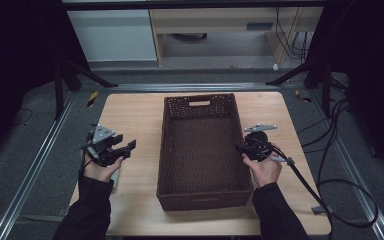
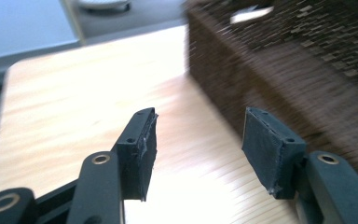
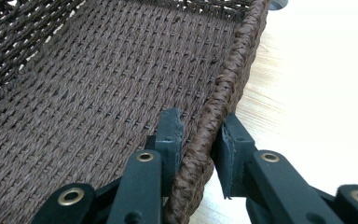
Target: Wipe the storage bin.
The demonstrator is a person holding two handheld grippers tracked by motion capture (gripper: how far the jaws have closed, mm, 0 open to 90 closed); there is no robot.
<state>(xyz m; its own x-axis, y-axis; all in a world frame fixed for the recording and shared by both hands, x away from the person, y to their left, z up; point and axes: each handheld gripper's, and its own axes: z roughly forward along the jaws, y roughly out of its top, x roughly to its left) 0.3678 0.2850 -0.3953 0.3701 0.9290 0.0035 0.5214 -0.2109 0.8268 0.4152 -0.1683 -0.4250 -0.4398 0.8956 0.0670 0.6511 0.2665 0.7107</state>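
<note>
The high view looks forward and down from above the person's side of the table (image 1: 140, 115), taking in the whole top and the floor beyond its far edge. The left gripper view sits low and close over the table's left part, facing the basket (image 2: 307, 70) outer wall. The right gripper view is nearer still, looking along the basket's right rim (image 3: 223, 93) into its woven bottom. All three share the basket.

The basket (image 1: 200, 150) is dark brown, woven in a tight plaited pattern with a braided rim. The tabletop (image 1: 135, 117) is pale wood with fine straight grain. Both grippers, the left gripper (image 1: 122, 148) and the right gripper (image 1: 242, 148), are black with brass-coloured rivets and grey top plates.
</note>
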